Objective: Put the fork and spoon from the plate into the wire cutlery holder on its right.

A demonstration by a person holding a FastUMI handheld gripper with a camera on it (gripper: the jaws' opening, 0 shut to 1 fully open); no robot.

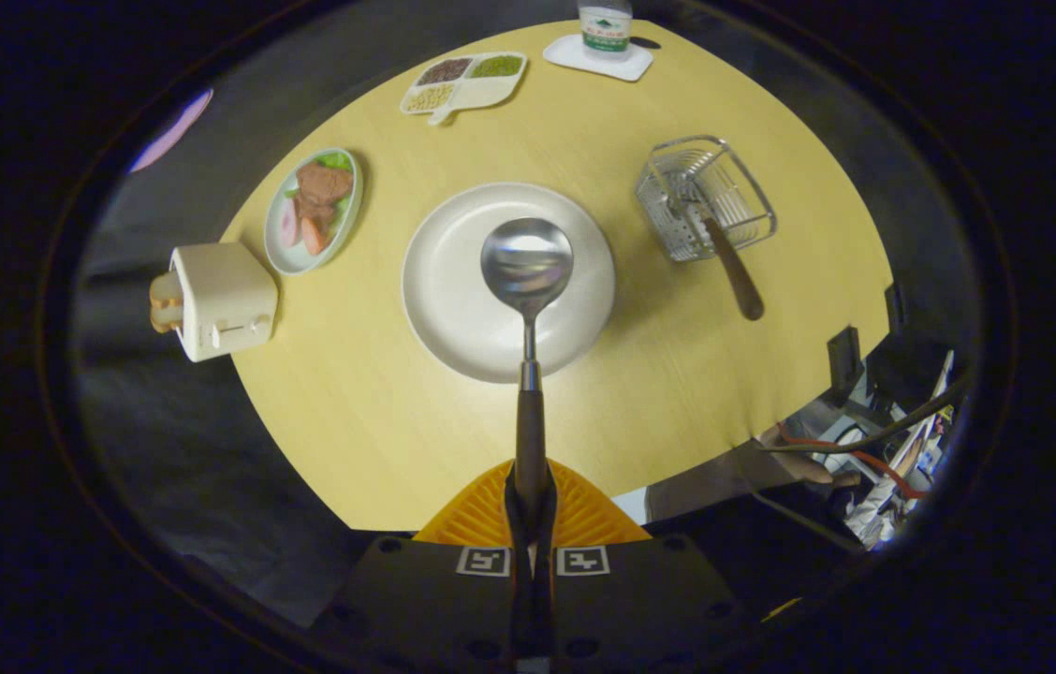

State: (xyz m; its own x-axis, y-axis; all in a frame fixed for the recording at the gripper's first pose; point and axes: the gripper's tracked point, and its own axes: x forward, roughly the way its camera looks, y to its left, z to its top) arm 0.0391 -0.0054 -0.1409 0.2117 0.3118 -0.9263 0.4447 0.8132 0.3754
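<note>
Both fingers clamp the spoon over the plate; bottle label unreadable.

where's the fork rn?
Gripper view: the fork stands in the wire cutlery holder, right of the plate, handle sticking out. The gripper grips the spoon.

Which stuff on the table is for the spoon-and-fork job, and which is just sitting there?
For the job: spoon, held in the shut hand-held gripper; white plate; wire cutlery holder; fork already standing in it.

Just sitting there: toaster, food plate, divided snack tray, water bottle on its coaster.
</note>
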